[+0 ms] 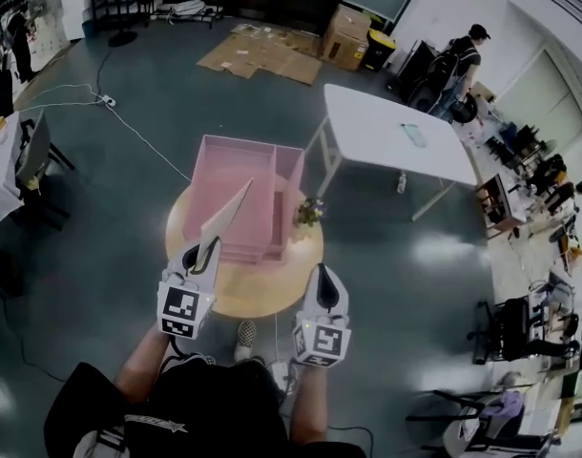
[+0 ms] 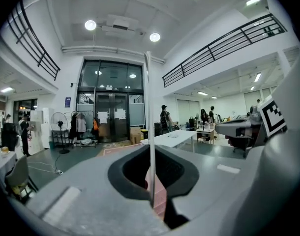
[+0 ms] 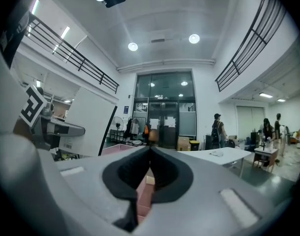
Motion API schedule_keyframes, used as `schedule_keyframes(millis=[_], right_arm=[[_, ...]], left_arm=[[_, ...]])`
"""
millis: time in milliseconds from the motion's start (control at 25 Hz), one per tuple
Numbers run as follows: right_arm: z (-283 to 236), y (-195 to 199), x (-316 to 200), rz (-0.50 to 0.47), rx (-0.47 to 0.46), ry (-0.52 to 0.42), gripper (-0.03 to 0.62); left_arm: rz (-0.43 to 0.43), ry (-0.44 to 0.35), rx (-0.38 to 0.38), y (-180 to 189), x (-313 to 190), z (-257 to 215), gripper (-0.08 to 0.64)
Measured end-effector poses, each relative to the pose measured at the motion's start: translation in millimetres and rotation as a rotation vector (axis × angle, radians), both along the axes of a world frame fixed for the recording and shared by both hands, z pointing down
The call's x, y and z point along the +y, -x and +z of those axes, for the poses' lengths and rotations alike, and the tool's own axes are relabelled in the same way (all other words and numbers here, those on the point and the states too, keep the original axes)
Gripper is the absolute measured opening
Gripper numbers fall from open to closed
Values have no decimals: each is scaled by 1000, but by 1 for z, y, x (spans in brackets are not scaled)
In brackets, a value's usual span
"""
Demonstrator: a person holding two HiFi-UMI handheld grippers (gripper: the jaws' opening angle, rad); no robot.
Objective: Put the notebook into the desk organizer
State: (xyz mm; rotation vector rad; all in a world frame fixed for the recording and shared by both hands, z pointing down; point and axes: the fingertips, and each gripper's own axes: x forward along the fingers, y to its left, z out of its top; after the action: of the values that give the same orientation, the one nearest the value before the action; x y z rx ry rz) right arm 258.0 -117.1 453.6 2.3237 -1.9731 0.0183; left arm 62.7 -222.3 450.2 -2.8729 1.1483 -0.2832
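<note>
The notebook [image 1: 225,222] is a thin pale book held up on edge, tilted over the front of the pink desk organizer [image 1: 236,175]. My left gripper [image 1: 203,253] is shut on the book's lower edge. In the left gripper view the notebook [image 2: 148,107] appears edge-on as a thin white line rising from the left gripper [image 2: 150,154]. My right gripper [image 1: 324,277] hovers shut and empty over the round table's front right. In its own view the right gripper [image 3: 150,150] has its jaws pressed together, the notebook [image 3: 88,119] stands at the left, and the organizer [image 3: 121,149] is low behind it.
The organizer stands on a small round wooden table [image 1: 258,294], with a small plant-like item [image 1: 308,211] at its right side. A white folding table [image 1: 386,127] stands beyond, flattened cardboard [image 1: 262,51] lies on the floor, and a person [image 1: 460,63] stands far right. Cables run across the floor at left.
</note>
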Motion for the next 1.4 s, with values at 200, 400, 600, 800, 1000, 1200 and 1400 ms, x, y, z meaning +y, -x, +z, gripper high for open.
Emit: schedule_keyframes(millis=[200,400,600,800,1000,1200,1400], right_arm=[[2,-15,-41,-72,-5,2,5],[8,-27,-71,-126,-22,12,5],[17,-37,-97,-176,-34,25,5],[27,-48,-120,-220,-47,41,5],[38,-53,-140,-248,-57,59,5],[47,-57,-159,-269,-66,78,5],[56,-61,-168,-276,-74,98,5]], left_arm=[[-80,9,-8,-4,-27,4,17],[-143,-6,-46,-9,-50,7,17],[-193,-22,-80,-17,-70,10,17],[-229,-71,-161,-31,-93,18,17],[-272,-99,-258,-30,-111,31,17],[-269,-112,-332,-38,-134,42,18],[-247,-128,-391,-51,-147,53,18]])
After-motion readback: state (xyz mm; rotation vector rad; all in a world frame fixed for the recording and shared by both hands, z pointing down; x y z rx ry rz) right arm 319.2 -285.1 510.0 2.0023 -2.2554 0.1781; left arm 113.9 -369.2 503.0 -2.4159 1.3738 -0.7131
